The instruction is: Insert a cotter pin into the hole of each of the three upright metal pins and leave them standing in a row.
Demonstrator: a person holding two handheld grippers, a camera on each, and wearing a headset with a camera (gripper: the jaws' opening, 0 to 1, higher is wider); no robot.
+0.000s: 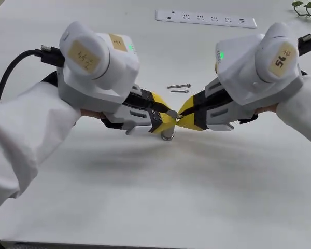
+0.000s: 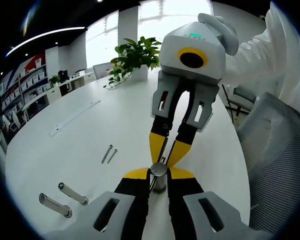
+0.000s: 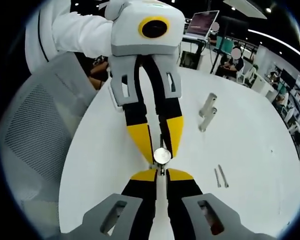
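Reaching in from both sides toward upright metal pin [image 1: 168, 135], axis vertical. Clamped at shaft by left gripper [image 1: 163, 117]; beside head, cotter pin [image 3: 162, 170] nipped level in right gripper [image 1: 183, 116].

Left claw [image 1: 166, 114] & right claw [image 1: 183, 115] yellow/black, metal pin [image 1: 167, 136] silver, table [image 1: 155, 197] white.

White power strip [image 1: 206, 18] lying far across table [image 1: 145, 197]; leafy plant [image 2: 135, 57] at far end; mesh chair [image 2: 275, 150] alongside.
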